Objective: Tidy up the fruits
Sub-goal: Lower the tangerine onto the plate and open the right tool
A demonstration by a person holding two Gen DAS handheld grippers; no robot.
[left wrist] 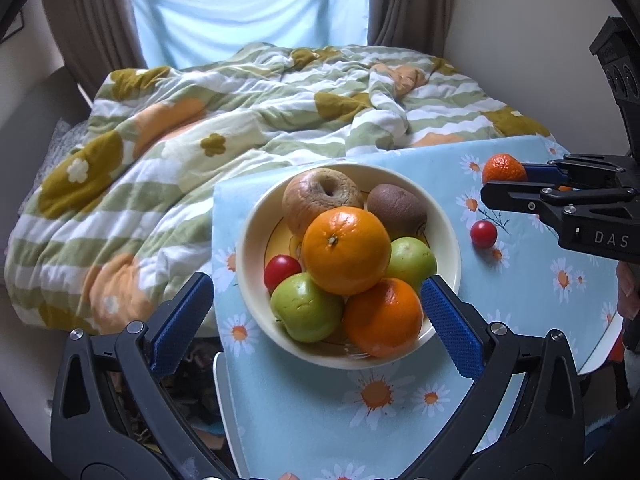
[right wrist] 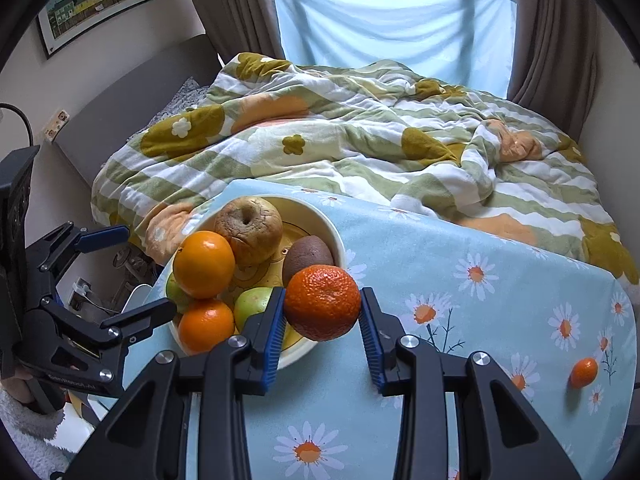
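A cream bowl (left wrist: 448, 240) on the daisy-print tablecloth holds two oranges (left wrist: 346, 250), two green apples (left wrist: 306, 308), a wrinkled brown apple (left wrist: 320, 194), a kiwi (left wrist: 396, 206) and a red cherry tomato (left wrist: 282, 270). My left gripper (left wrist: 316, 320) stands wide open over the bowl's near side, nothing between its blue pads. My right gripper (right wrist: 322, 326) is shut on a tangerine (right wrist: 322, 302), held above the cloth just right of the bowl (right wrist: 320, 216). From the left wrist view, that tangerine (left wrist: 504, 168) shows at the right. A loose cherry tomato (left wrist: 483, 234) lies on the cloth.
A small orange fruit (right wrist: 584, 372) lies near the table's right edge. A rumpled floral duvet (left wrist: 200, 152) covers the bed right behind the table. Curtains and a blue-screened window (right wrist: 392, 20) stand beyond. The table's left edge (left wrist: 218, 280) drops off beside the bowl.
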